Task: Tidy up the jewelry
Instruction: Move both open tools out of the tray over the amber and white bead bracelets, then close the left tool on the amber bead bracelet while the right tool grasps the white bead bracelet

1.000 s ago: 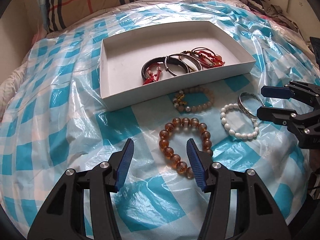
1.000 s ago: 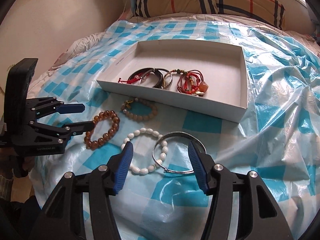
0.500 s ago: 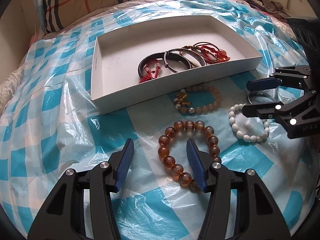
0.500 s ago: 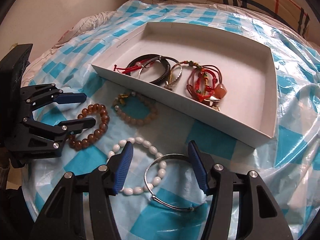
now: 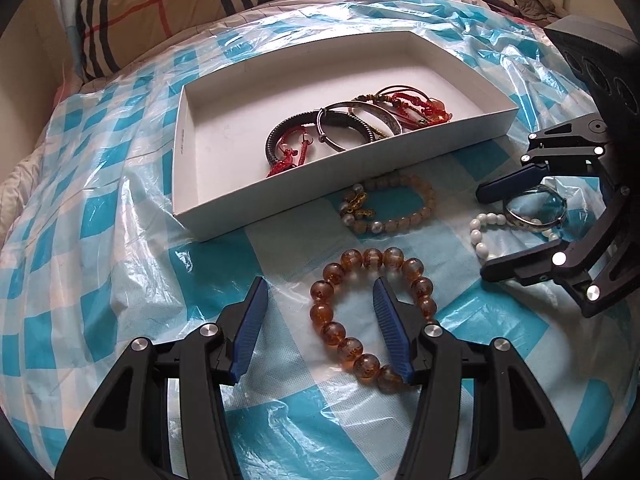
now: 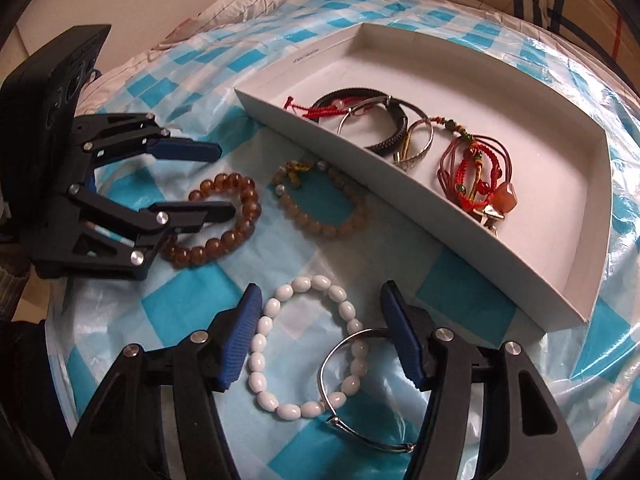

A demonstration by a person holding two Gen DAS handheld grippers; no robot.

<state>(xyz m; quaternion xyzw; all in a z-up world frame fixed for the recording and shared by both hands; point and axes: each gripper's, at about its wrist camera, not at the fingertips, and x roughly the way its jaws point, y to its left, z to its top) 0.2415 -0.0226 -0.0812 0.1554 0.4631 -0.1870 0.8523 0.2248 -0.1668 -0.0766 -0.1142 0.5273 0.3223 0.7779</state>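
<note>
Right gripper (image 6: 320,332), jaws just opening, is straddling white bead bracelet (image 6: 264,360) overlapping silver bangle (image 6: 326,392) beside tray (image 6: 400,204).

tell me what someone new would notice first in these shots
The eye lands first on the white box on the blue checked plastic sheet, with a tangle of red cord and metal bracelets inside near its front wall. In front of it four more lie loose: an amber bead bracelet that the open left gripper straddles, a pale bead bracelet, and a white bead bracelet overlapped by a silver bangle, under the open right gripper.
</note>
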